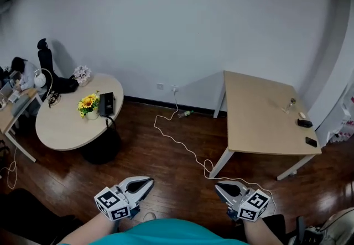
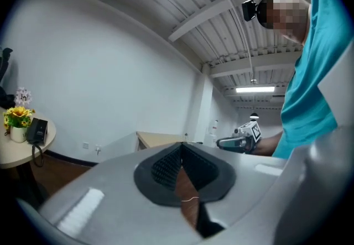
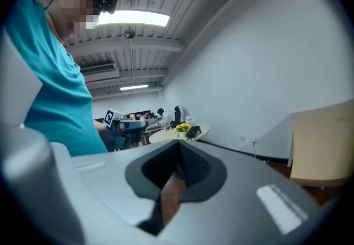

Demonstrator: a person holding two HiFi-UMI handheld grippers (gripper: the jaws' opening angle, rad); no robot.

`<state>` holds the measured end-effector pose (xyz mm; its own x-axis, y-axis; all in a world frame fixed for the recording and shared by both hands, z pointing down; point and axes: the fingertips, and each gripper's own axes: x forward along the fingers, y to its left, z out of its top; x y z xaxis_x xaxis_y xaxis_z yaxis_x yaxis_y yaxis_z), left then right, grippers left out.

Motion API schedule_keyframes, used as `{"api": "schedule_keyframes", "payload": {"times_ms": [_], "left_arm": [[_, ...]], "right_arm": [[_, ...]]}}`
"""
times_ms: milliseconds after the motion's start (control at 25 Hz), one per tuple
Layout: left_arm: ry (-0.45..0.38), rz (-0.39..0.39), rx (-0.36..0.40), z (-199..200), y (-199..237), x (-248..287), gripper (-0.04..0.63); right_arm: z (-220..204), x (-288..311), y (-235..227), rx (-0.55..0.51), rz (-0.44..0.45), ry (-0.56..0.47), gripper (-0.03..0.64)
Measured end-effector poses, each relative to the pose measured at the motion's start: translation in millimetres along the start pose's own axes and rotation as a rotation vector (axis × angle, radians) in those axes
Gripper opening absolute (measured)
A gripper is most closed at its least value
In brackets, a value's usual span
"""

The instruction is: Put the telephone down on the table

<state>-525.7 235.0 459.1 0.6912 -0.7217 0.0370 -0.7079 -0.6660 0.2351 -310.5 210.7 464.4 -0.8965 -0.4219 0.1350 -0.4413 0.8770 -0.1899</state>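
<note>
the telephone (image 1: pixel 106 104) sat on the round table (image 1: pixel 61 125) at the left of the head view. it was black and stood just beside a pot of yellow flowers (image 1: pixel 88 104), with its cord hanging over the table's near edge. neither gripper was near it. the left gripper (image 1: pixel 145 184) and the right gripper (image 1: pixel 221 186) were held low at the bottom of the frame, over the dark wood floor (image 1: pixel 166 183), well apart from each other. both had their jaws pressed together with nothing between them. a white cable (image 1: pixel 182 147) snaked across the floor from the wall toward the rectangular table (image 1: pixel 260 128) at the right, which carried a few small dark things near its right edge.
</note>
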Motion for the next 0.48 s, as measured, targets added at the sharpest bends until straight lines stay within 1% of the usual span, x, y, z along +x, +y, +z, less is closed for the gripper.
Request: {"api": "schedule_keyframes", "payload": {"times_ms": [80,200,320,480], "left_arm": [[0.024,0.0,-0.002,-7.6,-14.7,-1.0,0.005],[0.037,-0.009,0.034,-5.6,-26.6,-8.7,0.005],[0.019,-0.019,0.061,2.7,-20.0,-21.5,0.005],[0.011,-0.034,0.043,4.8,0.7,-40.1,0.005]], "right_arm": [[-8.6,-6.7,2.6,0.034,0.009,-0.009,0.002],[-12.7,-7.0,12.1,0.069,0.009,-0.032,0.002],[-8.2,5.3,28.6,0.037,0.012,-0.04,0.001],[0.2,26.4,47.6,0.004,-0.017,-0.057,0.0]]}}
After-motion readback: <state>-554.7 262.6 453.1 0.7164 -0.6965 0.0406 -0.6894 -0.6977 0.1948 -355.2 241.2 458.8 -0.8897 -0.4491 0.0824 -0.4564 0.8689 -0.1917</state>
